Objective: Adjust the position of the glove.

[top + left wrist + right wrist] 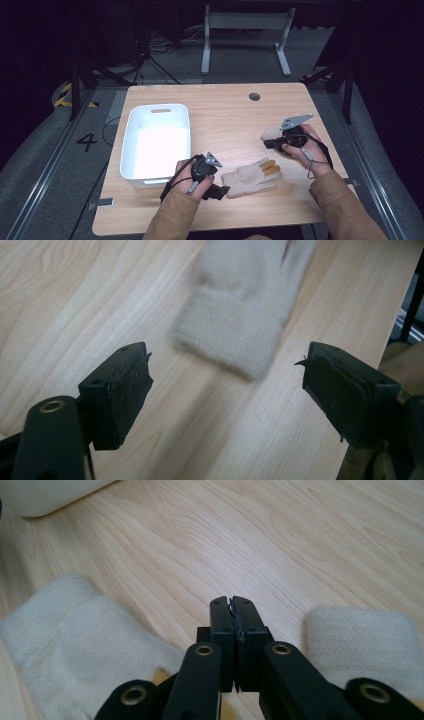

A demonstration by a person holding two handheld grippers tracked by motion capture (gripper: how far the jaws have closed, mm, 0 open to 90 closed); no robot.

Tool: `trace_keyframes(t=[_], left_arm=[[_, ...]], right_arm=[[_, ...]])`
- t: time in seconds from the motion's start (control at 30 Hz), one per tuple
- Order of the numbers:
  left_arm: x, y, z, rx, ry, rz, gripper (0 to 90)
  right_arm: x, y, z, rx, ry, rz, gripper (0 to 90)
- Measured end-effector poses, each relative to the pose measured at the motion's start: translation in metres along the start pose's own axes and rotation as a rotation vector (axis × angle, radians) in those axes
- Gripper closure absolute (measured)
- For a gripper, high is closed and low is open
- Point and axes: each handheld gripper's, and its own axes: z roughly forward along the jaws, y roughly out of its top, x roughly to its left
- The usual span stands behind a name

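Observation:
A beige knit glove with orange fingertips lies flat near the table's front edge. My left gripper stands open just left of its cuff. In the left gripper view the cuff lies a little ahead of the open left gripper, with bare wood between the jaws. A second beige glove lies bunched at the right, touching my right gripper. In the right gripper view the right gripper is shut with nothing in it. There the first glove lies to its left and the second glove to its right.
A white plastic bin with handle slots stands on the left half of the wooden table; its corner shows in the right gripper view. A round cable hole sits near the far edge. Floor cables and a metal stand lie beyond.

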Motion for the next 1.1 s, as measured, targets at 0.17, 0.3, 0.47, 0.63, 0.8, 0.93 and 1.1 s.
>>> trace_keyframes(t=[0.17, 0.3, 0.47, 0.63, 0.8, 0.93, 1.1], left_arm=[[-0.002, -0.001, -0.004, -0.016, -0.024, 0.014, 18.9], [-0.006, -0.002, -0.008, -0.017, -0.032, 0.032, 18.9], [-0.011, -0.003, -0.008, -0.012, -0.050, 0.058, 19.0], [-0.016, -0.007, -0.006, 0.022, -0.038, 0.095, 19.0], [-0.017, -0.009, -0.006, 0.024, -0.038, 0.086, 19.0], [-0.016, -0.010, -0.007, 0.022, -0.035, 0.074, 19.0], [-0.014, -0.010, -0.007, 0.023, -0.033, 0.071, 19.1]], right_arm=[[0.001, -0.001, 0.004, 0.017, -0.001, -0.014, 89.5], [0.001, -0.003, 0.009, 0.037, 0.006, -0.026, 89.4], [0.003, -0.003, 0.016, 0.050, 0.021, -0.035, 89.4], [0.006, -0.001, 0.026, 0.075, 0.031, -0.051, 89.4], [0.009, 0.000, 0.038, 0.100, 0.036, -0.060, 89.1], [0.010, -0.002, 0.046, 0.122, 0.040, -0.058, 89.2], [0.009, -0.005, 0.051, 0.152, 0.041, -0.060, 89.3]])
